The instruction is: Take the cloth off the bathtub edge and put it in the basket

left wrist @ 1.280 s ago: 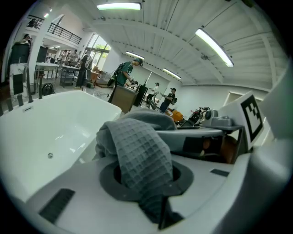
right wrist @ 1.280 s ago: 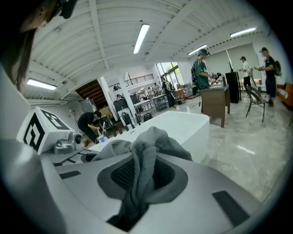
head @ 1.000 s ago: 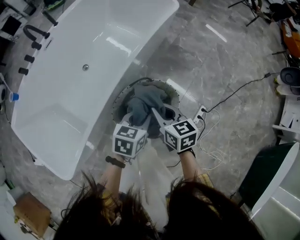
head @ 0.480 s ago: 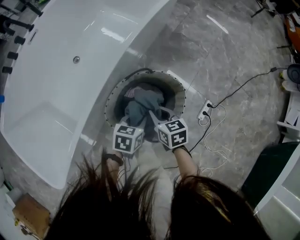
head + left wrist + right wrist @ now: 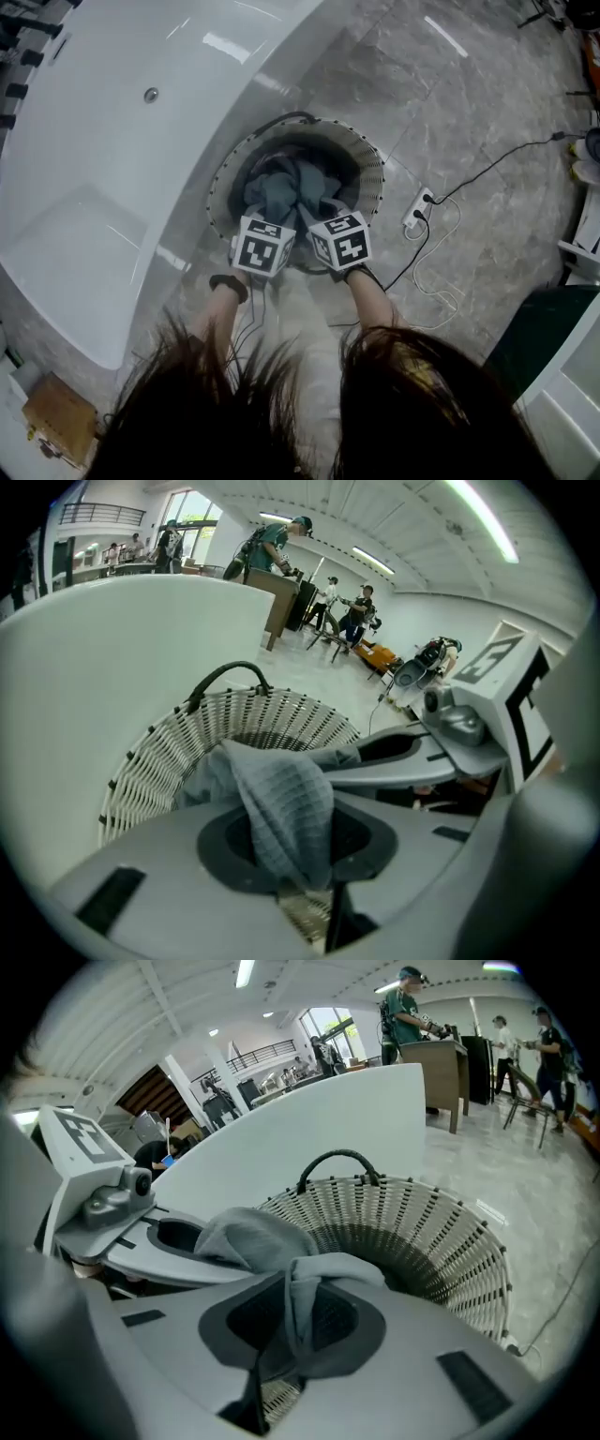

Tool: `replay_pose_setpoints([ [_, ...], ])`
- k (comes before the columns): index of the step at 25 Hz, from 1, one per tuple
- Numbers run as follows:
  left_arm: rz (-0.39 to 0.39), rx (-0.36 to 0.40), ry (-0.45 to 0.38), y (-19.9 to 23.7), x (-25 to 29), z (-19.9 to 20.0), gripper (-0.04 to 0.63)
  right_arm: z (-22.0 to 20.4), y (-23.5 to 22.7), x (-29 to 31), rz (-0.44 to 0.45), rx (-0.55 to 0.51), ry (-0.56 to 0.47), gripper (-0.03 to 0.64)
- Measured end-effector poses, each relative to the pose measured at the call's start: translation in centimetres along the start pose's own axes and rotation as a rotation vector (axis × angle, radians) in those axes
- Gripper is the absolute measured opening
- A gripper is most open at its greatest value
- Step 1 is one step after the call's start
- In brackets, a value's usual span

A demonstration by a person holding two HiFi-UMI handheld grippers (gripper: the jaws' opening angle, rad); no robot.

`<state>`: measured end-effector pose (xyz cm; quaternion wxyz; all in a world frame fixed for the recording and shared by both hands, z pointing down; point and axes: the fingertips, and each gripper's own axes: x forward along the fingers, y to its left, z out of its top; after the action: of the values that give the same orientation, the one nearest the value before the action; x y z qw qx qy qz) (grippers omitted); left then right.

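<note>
With the soft grey waffle cloth (image 5: 284, 193) pinched in both left tool (image 5: 298, 853) and right tool (image 5: 289, 1333), just over the round white woven basket (image 5: 368, 159), could snag on the basket's rim if dropped sideways.

text: none readable | labels, brands, numbers, signs: none legible

Seen from the head view, marker cubes (image 5: 263, 246) are covering the jaws of the left gripper (image 5: 305, 860) and right gripper (image 5: 279, 1340), plus the basket's (image 5: 373, 173) near rim. The bathtub (image 5: 103, 159) is running off the top and left edges. The cloth's (image 5: 291, 192) lower folds are lying unseen inside the basket.
</note>
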<state>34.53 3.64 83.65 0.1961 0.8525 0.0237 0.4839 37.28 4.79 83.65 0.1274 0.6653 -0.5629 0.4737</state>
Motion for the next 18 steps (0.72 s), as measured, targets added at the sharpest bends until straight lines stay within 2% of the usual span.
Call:
replay_pose_setpoints([
  [9,0.031,0.021,0.058,1.4,0.6,-1.3,0.116,-1.9,-0.9,0.4,-0.008,0.026,0.054,0.061],
  [14,0.052,0.008,0.072,2.7,0.2,-1.8,0.195,-2.9,-1.6,0.2,-0.004,0.046,0.08,0.141],
  [18,0.071,0.031,0.038,3.0,-0.4,-0.9,0.211,-2.7,-1.9,0.0,-0.018,0.037,0.071,0.182],
])
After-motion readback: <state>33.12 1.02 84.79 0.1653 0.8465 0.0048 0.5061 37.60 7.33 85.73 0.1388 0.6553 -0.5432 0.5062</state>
